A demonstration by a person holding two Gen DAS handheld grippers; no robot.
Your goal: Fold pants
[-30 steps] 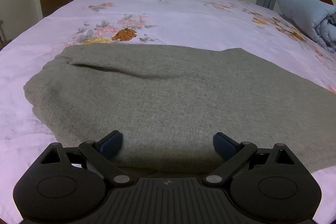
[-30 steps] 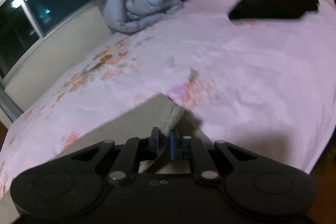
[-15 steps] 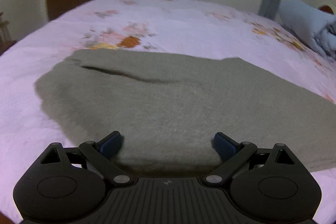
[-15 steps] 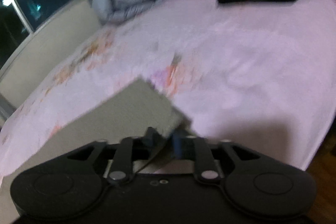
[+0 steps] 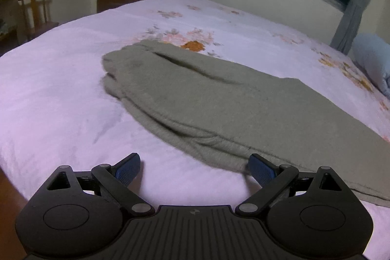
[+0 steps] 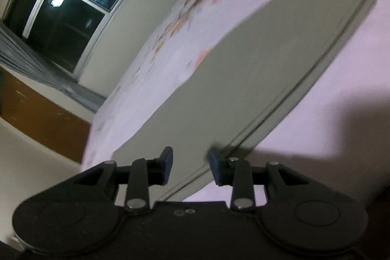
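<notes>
The pants (image 5: 219,99) lie flat on the bed (image 5: 61,79), folded lengthwise with one leg stacked on the other. The doubled long edge runs close to the near edge of the bed and the waist end points toward the bed's left side.

Change since one second ago: the right gripper (image 6: 190,163) was clamped on a corner of the grey cloth at the leg end. It has since let go and swung round toward the length of the garment. Its jaws are opening and stand at a narrow gap. The layered edge of the pants (image 6: 280,60) shows in that gap, but the pads do not press on it.

The left gripper (image 5: 195,168) stands wide and holds nothing. It has shifted toward the waist end and now hangs at the near edge of the pants, over cloth and bare sheet.

Judgement: the lengthwise fold is laid down and released. The next step is probably a crosswise fold, for which both grippers need a new hold.
</notes>
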